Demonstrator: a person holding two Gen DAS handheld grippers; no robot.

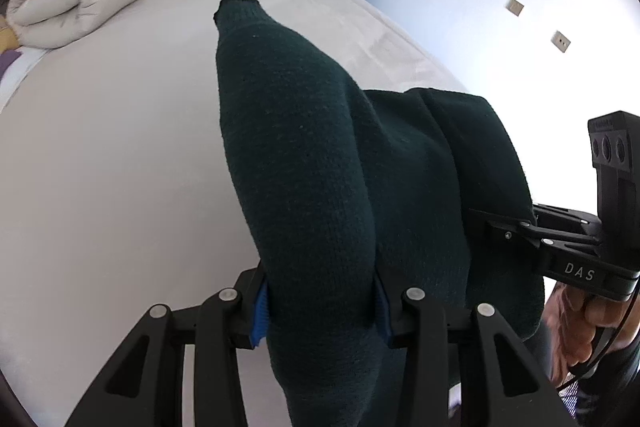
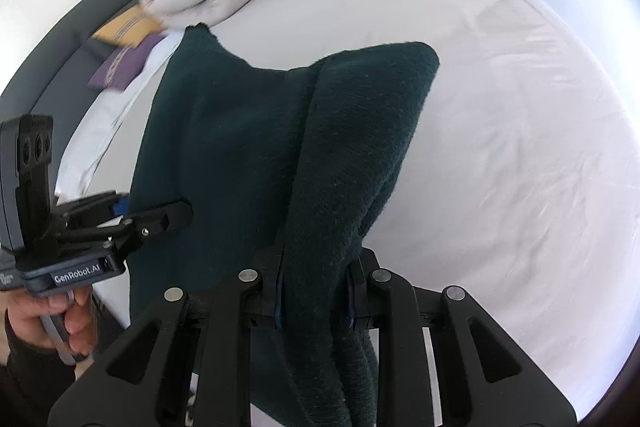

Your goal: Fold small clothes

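Above the white-sheeted bed, the dark green knitted garment hangs lifted between both tools. The left tool pinches a bunched sleeve-like part; the right tool clamps a thick folded edge. To fold well, I'd keep both grips level and taut, then lower the cloth flat onto the sheet. Both point forward over the mattress, near each other.

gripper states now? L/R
Left gripper: closed on the dark green sweater.
Right gripper: closed on the same sweater, another part.
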